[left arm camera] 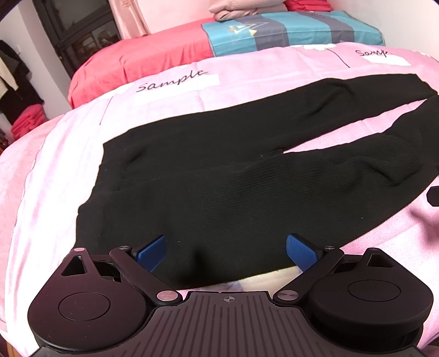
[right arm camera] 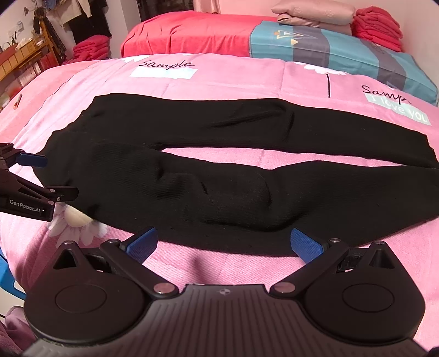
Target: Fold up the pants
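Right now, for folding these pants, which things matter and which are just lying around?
For the job:
pants
left claw
right claw
pink sheet

Lying about:
striped quilt
pillow
red stack

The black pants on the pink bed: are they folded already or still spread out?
Spread out. The black pants lie flat on the pink bedspread, both legs apart with pink showing between them; no fold visible.
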`<move>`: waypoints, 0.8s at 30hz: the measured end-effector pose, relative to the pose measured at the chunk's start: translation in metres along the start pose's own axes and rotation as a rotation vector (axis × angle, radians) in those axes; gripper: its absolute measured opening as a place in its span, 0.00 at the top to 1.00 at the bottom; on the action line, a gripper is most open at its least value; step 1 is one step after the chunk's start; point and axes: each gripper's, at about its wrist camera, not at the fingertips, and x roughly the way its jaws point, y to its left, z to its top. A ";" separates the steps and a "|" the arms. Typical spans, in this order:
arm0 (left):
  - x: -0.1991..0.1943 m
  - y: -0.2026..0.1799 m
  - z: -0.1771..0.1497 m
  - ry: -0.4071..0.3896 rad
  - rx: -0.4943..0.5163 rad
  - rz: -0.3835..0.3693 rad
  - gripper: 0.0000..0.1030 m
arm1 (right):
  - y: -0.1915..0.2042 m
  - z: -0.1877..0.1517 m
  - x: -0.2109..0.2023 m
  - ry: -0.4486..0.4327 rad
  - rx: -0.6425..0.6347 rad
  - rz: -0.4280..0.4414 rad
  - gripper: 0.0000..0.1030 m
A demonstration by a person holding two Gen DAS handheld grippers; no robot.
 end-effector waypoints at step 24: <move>0.001 0.002 0.001 0.009 -0.008 -0.005 0.00 | -0.005 -0.001 0.000 -0.021 0.032 0.026 0.00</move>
